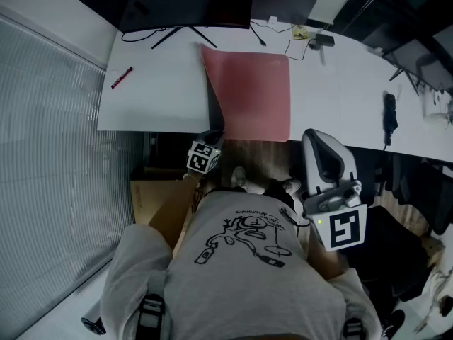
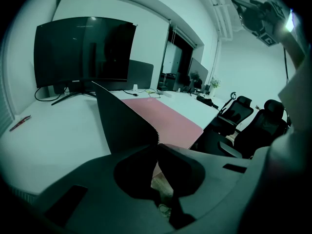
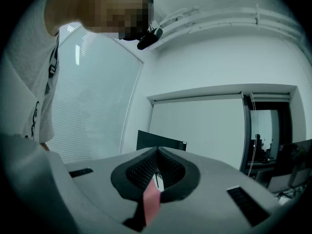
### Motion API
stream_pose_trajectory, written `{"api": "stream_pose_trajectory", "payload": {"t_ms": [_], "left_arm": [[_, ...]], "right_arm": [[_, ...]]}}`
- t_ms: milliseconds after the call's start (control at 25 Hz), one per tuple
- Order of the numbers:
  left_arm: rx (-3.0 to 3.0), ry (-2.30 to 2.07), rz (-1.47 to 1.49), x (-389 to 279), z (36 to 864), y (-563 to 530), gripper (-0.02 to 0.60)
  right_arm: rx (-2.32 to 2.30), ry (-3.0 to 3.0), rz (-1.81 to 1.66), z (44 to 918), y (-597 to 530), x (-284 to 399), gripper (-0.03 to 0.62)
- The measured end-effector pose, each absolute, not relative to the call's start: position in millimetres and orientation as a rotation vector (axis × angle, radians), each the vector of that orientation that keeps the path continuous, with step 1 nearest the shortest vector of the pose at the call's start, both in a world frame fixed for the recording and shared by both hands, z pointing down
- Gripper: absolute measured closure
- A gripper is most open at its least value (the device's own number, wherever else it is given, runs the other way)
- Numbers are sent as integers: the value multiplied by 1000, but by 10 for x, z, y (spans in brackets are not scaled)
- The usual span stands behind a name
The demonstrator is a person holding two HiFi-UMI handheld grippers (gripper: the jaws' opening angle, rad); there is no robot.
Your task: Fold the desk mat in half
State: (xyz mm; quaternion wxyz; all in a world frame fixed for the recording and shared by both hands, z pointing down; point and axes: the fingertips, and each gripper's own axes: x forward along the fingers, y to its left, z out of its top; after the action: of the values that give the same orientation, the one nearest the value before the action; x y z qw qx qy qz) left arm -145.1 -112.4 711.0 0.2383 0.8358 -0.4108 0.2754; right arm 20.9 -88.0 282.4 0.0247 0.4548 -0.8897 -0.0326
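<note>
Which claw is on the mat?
The left claw, shut on the mat's lifted left edge. The right claw is held back from the desk, pinching only a small pink slip.

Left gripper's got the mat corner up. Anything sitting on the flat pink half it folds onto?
Nothing visible does. The left gripper is shut on the lifted near-left corner of the desk mat, whose flat pink half is bare. A black cable lies just beyond the mat's far edge, not on it.

Pink desk mat [image 1: 255, 94] on table [image 1: 156, 98], left edge upturned
</note>
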Motion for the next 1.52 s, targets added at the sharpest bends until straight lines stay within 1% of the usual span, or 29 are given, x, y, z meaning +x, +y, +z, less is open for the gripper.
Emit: {"api": "stream_pose_trajectory", "payload": {"t_ms": [1520], "left_arm": [[2316,-1083,806,-814,7106,-1166,549]], "right_arm": [[1430,-2755,-100,2795,-928,777,585]]}}
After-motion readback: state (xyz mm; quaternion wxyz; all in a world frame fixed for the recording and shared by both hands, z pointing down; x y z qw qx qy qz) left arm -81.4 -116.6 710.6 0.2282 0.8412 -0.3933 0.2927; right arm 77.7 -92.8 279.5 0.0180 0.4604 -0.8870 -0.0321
